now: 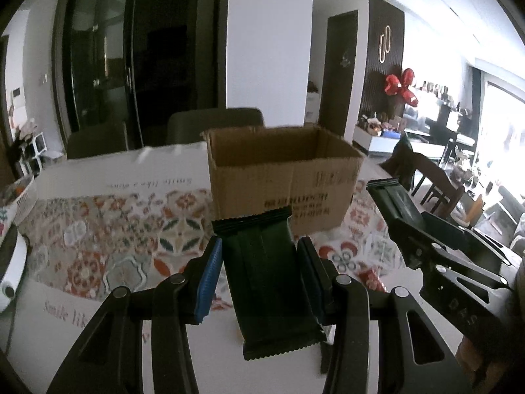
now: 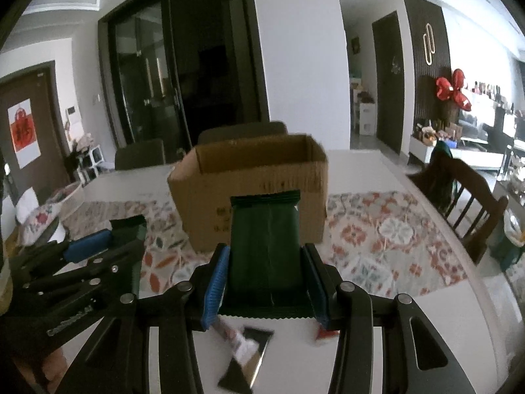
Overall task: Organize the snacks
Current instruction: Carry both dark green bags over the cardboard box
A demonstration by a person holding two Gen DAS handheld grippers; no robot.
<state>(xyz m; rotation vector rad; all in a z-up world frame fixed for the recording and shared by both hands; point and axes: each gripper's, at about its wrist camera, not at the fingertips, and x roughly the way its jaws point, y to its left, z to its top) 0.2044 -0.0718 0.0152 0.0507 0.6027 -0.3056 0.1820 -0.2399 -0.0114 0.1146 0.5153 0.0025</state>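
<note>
**Both claws loaded, box ahead**

Frankly, I cannot read much detail: the printing on the cardboard box [image 1: 282, 177] is smeared by blur, and its floor is hidden behind the near wall in both views. Loose packets on the table below my right claw are blurred too; I make out one dark packet [image 2: 246, 361] and a reddish corner, no more. Print on either held wrapper is too dark to read.

Left gripper [image 1: 262, 274]: jaws partly closed, blue pads pressing the long edges of a dark green snack packet [image 1: 267, 282]. It stands nearly upright between the fingers, crimped top edge towards the box, bottom edge hanging past the pads.

Right gripper [image 2: 266, 279]: same stance, clamped across a second green packet [image 2: 265, 249], upright, centre seam showing, serrated ends top and bottom.

Each claw shows in the other's camera, held to the side with its packet poking forward.

Box sits open-topped on the patterned tablecloth [image 1: 108, 229], just beyond both packets; neither packet is over its opening. Dark chairs stand behind the table.
</note>
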